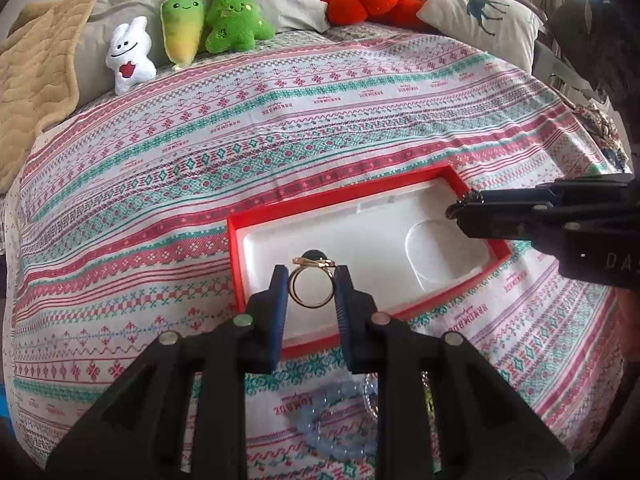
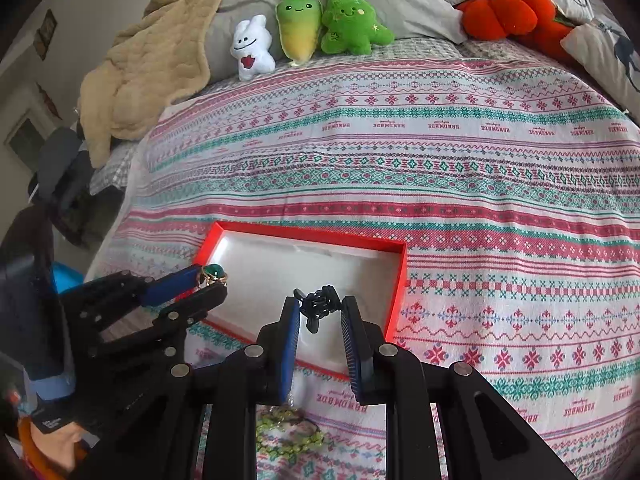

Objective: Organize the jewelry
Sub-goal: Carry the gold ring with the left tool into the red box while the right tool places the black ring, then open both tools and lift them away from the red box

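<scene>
A red box (image 1: 236,240) with a white moulded insert lies open on the patterned bedspread; it also shows in the right wrist view (image 2: 400,276). My left gripper (image 1: 312,280) is shut on a gold ring with a green stone (image 1: 313,282), held over the box's near left end; the ring also shows in the right wrist view (image 2: 212,274). My right gripper (image 2: 320,308) is shut on a black chain piece (image 2: 320,304), held over the box's near right part. In the left wrist view the right gripper (image 1: 460,208) comes in from the right.
A pale blue bead bracelet (image 1: 324,424) and other jewelry lie on the bedspread below my left gripper. A yellow-green bead string (image 2: 288,436) lies below my right gripper. Plush toys (image 1: 180,36), pillows (image 1: 480,20) and a beige blanket (image 1: 36,80) line the far side.
</scene>
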Available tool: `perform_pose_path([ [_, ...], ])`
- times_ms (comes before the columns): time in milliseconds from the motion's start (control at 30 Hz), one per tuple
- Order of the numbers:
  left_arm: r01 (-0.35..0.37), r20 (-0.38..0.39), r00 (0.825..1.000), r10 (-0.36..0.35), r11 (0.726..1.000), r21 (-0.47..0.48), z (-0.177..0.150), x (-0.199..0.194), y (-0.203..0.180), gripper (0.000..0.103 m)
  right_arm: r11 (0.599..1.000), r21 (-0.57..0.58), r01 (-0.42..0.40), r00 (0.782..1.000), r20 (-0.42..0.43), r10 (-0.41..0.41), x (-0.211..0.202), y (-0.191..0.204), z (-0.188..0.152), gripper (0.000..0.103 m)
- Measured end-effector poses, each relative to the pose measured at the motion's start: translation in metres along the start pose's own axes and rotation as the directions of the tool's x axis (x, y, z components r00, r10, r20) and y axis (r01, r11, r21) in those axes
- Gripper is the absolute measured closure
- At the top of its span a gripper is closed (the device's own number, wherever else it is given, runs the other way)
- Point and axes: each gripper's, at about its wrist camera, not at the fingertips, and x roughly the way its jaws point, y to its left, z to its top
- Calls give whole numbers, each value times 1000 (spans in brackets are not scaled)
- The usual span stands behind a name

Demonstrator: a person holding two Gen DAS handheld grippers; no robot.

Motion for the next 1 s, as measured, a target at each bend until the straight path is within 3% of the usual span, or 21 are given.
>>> perform_pose_path([
  [400,-20,-37,999,19,999,-27,2,21,-1,78,1000,-7,22,1000,-14,-22,11,-8,9,81],
  [467,-16,-44,999,16,1000,-19,2,20,-2,73,1000,-10,23,1000,-10,-23,11,-7,9,81],
  [567,-16,-38,999,16,1000,-14,1,15,-2,55,999,-6,34,999,-12,-34,10,-8,10,79],
  [633,-11,-26,1000,11,1000,-12,2,8,-2,48,1000,0,29,1000,-4,-29,5,-9,11,68],
  [667,-8,-19,1000,8,1000,-10,3,4,-2,46,1000,4,28,1000,4,-28,2,-10,11,59],
  [700,-8,-14,1000,8,1000,-7,3,0,-3,42,1000,12,27,1000,16,-27,-1,-11,11,40],
  [733,-9,-10,1000,9,1000,-3,2,-3,-4,39,999,18,26,999,29,-26,-5,-11,10,36],
  [1000,5,-14,1000,-5,999,-36,-8,-26,0,22,999,18,41,998,55,-42,-33,-13,-1,36],
])
